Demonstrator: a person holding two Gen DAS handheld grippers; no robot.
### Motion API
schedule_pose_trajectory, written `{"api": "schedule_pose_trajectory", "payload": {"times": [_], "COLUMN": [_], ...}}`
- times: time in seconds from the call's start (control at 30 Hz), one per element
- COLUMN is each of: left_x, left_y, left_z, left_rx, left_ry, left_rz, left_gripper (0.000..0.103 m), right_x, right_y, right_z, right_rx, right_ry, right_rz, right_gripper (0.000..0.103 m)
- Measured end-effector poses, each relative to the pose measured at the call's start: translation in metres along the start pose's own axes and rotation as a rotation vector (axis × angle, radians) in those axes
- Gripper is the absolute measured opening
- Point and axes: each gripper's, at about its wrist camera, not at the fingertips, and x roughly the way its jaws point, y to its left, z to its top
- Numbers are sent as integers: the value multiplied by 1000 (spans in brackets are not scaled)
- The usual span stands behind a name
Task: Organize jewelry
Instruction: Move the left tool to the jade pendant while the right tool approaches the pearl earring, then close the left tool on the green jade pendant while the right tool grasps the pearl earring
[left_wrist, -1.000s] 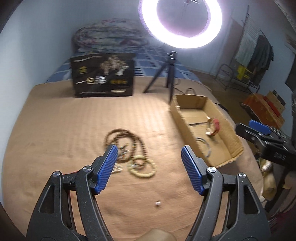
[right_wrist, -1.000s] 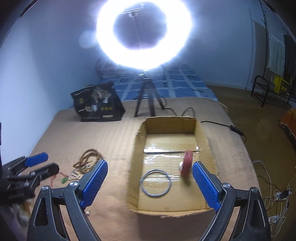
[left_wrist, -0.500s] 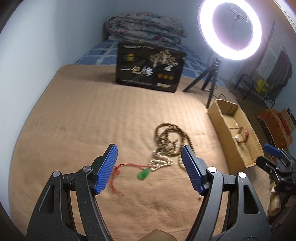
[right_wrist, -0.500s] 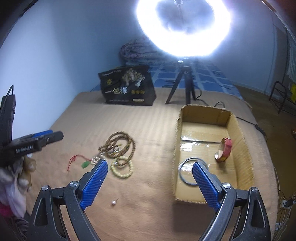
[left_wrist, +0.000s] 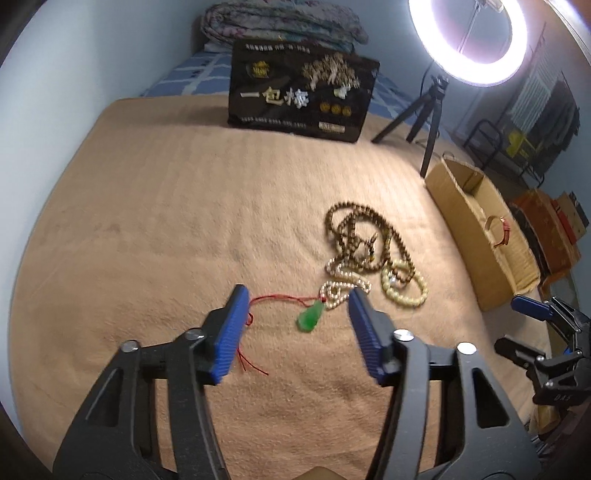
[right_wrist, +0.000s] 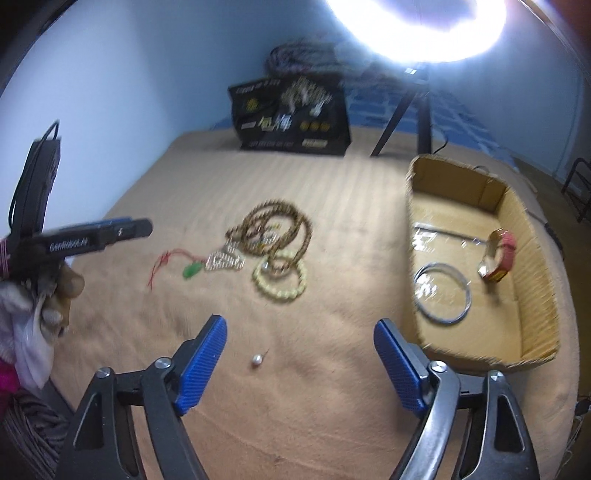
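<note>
A green pendant (left_wrist: 311, 316) on a red cord (left_wrist: 280, 298) lies on the tan blanket between the blue pads of my left gripper (left_wrist: 295, 312), whose jaws are closing without touching it. Beside it lie a white bead strand (left_wrist: 341, 290), a brown bead necklace (left_wrist: 360, 236) and a pale yellow bracelet (left_wrist: 404, 290). My right gripper (right_wrist: 300, 349) hovers over a small pearl earring (right_wrist: 257, 359), jaws closing, nothing pressed. The same pendant (right_wrist: 192, 270) and bracelet (right_wrist: 280, 282) show beyond it. A cardboard box (right_wrist: 539, 288) holds a metal bangle (right_wrist: 443, 291) and a red watch (right_wrist: 498, 258).
A black printed bag (left_wrist: 301, 98) stands at the back of the blanket. A ring light on a tripod (left_wrist: 432, 122) stands beside the box (left_wrist: 476, 236). The blanket's edge drops off at the left by the wall. A person's hand (right_wrist: 55, 291) holds the left gripper.
Both grippers swung left and down, away from the box toward the jewelry pile. The left gripper's jaws narrowed around the green pendant; the right gripper's jaws narrowed slightly above the pearl earring.
</note>
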Motion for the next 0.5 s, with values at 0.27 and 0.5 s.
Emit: {"api": "schedule_pose_trajectory", "payload": {"times": [0.27,0.5], "left_x": [25,44], "left_y": [-20,-23], "left_z": [-12,-18], "left_rx": [119,179], "left_ry": [59,96], "left_rz": [1,24], "left_gripper": [41,41], "right_x": [29,48], "right_y": [19,29], "right_z": [-20,-28], "right_rx": [-74,-116], "right_ry": [79,126], "right_rz": [22,32], "right_gripper": [71,58]}}
